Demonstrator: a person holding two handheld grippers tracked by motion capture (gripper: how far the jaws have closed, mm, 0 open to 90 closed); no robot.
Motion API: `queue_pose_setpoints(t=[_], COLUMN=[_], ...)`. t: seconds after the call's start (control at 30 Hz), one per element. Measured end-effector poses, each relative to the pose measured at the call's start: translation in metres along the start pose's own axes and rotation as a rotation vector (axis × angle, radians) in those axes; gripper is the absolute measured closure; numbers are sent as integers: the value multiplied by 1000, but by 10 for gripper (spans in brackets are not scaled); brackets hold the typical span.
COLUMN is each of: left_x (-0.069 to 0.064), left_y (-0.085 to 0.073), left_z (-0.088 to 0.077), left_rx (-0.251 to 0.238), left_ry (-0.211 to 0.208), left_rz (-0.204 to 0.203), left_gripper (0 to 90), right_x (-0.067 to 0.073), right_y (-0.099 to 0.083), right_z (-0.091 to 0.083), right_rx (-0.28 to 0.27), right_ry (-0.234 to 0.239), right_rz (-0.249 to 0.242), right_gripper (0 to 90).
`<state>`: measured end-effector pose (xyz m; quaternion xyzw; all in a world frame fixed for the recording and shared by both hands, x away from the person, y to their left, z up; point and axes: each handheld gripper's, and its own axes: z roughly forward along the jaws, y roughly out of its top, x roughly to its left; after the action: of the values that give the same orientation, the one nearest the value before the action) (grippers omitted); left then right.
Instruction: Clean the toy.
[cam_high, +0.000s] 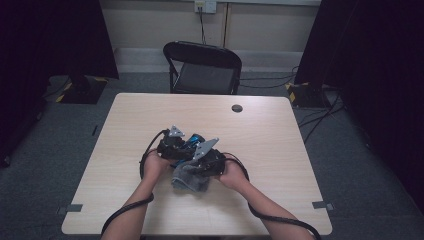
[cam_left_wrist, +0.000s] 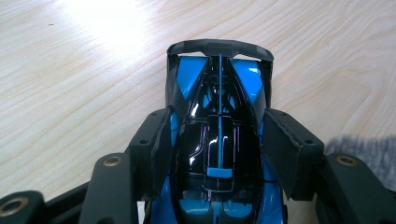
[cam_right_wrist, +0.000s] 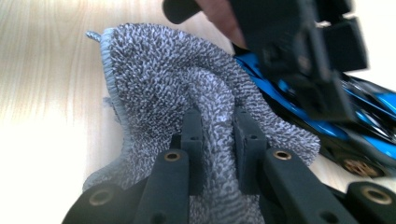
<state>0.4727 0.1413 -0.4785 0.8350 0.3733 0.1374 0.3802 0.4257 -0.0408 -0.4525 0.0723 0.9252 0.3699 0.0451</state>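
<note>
A blue and black toy car (cam_left_wrist: 218, 140) rests on the wooden table (cam_high: 270, 140), with my left gripper (cam_left_wrist: 219, 140) shut on its body from both sides. In the high view the toy car (cam_high: 192, 140) sits mid-table between both hands, under my left gripper (cam_high: 175, 145). A grey looped cloth (cam_right_wrist: 177, 88) is pinched in a fold by my right gripper (cam_right_wrist: 218, 140), right beside the car (cam_right_wrist: 336, 121). From above, the cloth (cam_high: 192, 180) hangs under my right gripper (cam_high: 207, 157), in front of the car. The left gripper's body (cam_right_wrist: 299, 51) looms blurred over the car.
A black folding chair (cam_high: 202, 67) stands behind the table's far edge. A dark round grommet (cam_high: 237, 108) sits near the table's back. Cables (cam_high: 280, 222) trail from both grippers toward the near edge. Bare tabletop lies left and right of the hands.
</note>
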Motion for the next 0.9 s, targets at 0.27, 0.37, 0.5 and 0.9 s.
queue_pose_setpoints(t=[0.27, 0.37, 0.5, 0.9], left_x=[-1, -1, -1, -2], left_y=[-1, -2, -2, -4], left_z=[0, -1, -1, -2], left_rx=[-8, -8, -12, -11], left_ry=[4, 4, 6, 11], left_rz=[-4, -14, -10, -9], left_gripper=[434, 434, 434, 434], right_x=[7, 8, 7, 5], right_y=[5, 5, 7, 5], right_z=[25, 32, 39, 46], right_rx=[15, 17, 21, 21], right_ry=[40, 44, 42, 5], right_rz=[-18, -22, -20, 26], right_gripper=[773, 773, 772, 772])
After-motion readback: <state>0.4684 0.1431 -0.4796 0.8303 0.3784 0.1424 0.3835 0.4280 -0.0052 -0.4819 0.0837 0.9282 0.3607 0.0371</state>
